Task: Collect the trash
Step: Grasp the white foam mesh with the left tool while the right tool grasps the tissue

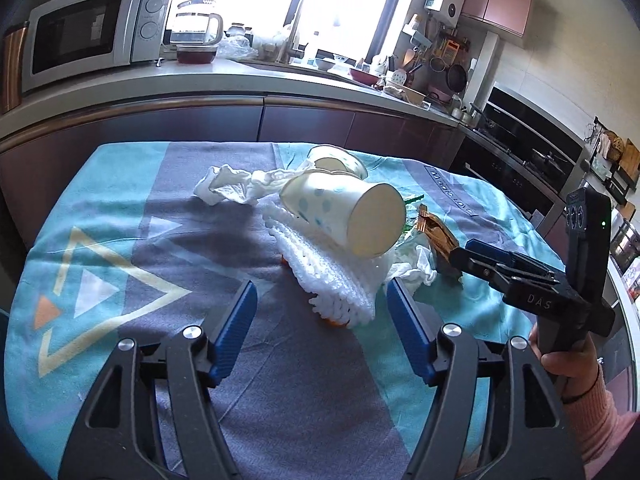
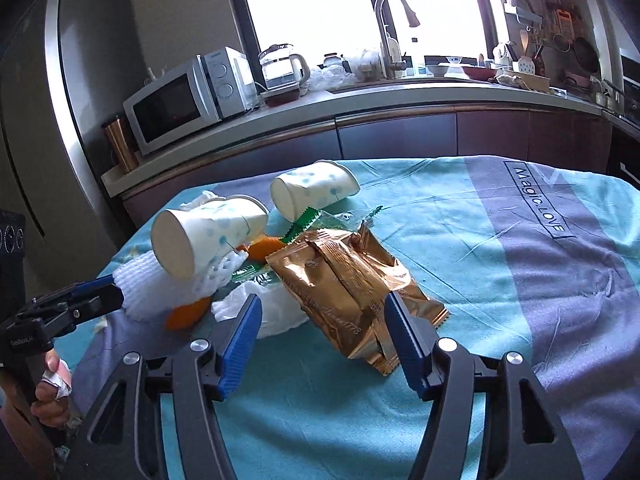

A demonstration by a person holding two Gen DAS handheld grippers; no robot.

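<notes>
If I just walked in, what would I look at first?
Probably the messy trash pile in the middle of the blue tablecloth: a tipped-over spotted paper cup resting on white foam netting, and a shiny gold wrapper beside it. Two open grippers point at it.

orange peel pieces (image 2: pixel 188 316): mostly buried under the white foam fruit net (image 1: pixel 332 276)
green-edged clear wrapper (image 2: pixel 306 222): partly covered by the crumpled gold foil snack packet (image 2: pixel 352 288)
far spotted paper cup (image 1: pixel 340 162): largely hidden behind the near spotted paper cup (image 1: pixel 344 212)
printed lettering on gold packet: too small to read
window (image 1: pixel 280 0): blown out white
</notes>
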